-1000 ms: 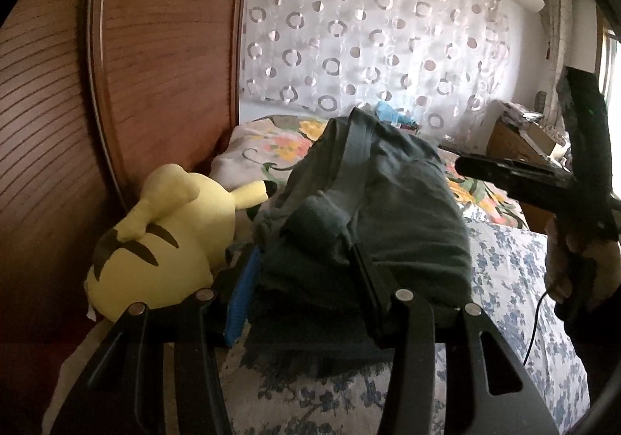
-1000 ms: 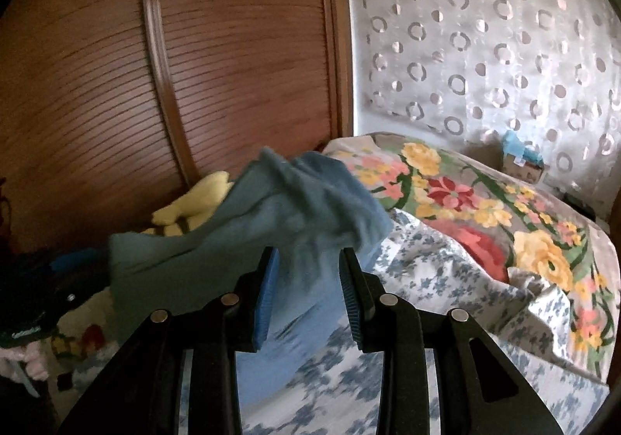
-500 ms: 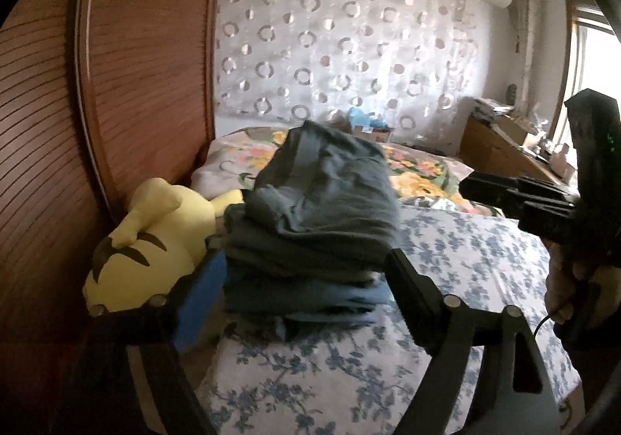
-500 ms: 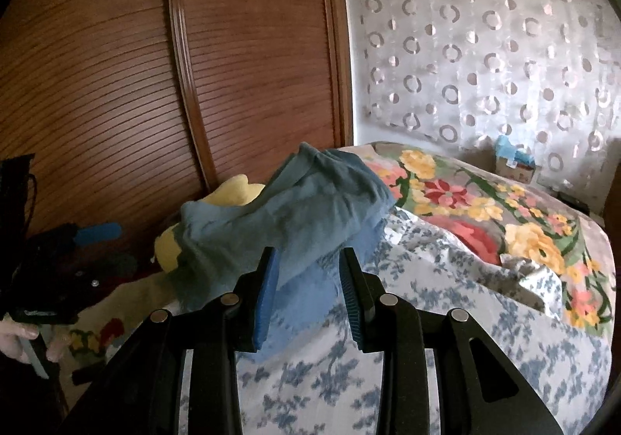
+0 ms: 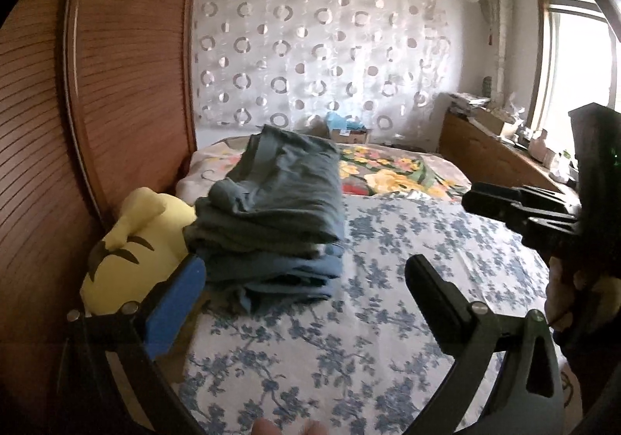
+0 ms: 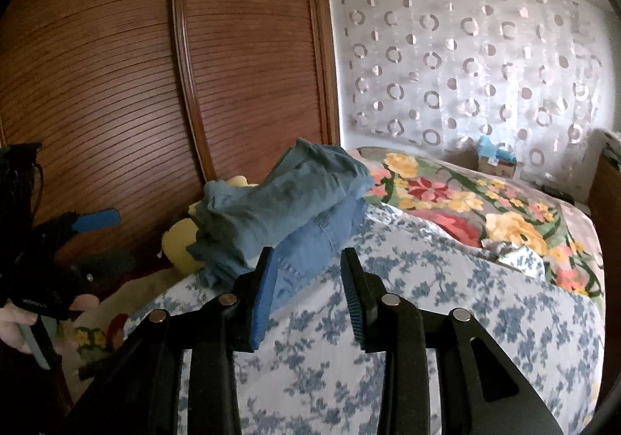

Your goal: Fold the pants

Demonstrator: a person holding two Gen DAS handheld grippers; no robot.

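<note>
Folded grey-green pants [image 5: 271,202] lie on top of a blue folded garment [image 5: 279,272] on the bed, beside the wooden panel. My left gripper [image 5: 304,262] is just short of the pile, its jaws opening wide with nothing between them. In the right wrist view the same pile [image 6: 279,206] sits beyond my right gripper [image 6: 308,256], whose jaws are opening a little and hold nothing. The right gripper [image 5: 504,202] also shows at the right of the left wrist view, a hand below it. The left gripper [image 6: 101,241] appears at the far left.
A yellow plush toy [image 5: 128,248] leans against the pile's left side. The slatted wooden panel [image 5: 116,85] stands close on the left. The blue-flowered sheet [image 5: 388,279] covers the near bed, a bright floral quilt [image 6: 465,210] lies farther back, and a wooden dresser [image 5: 493,151] is at right.
The left gripper let go of the pants, spread its jaws wide and drew back. The right gripper also pulled back from the pile. The pants now rest folded on the bed.
</note>
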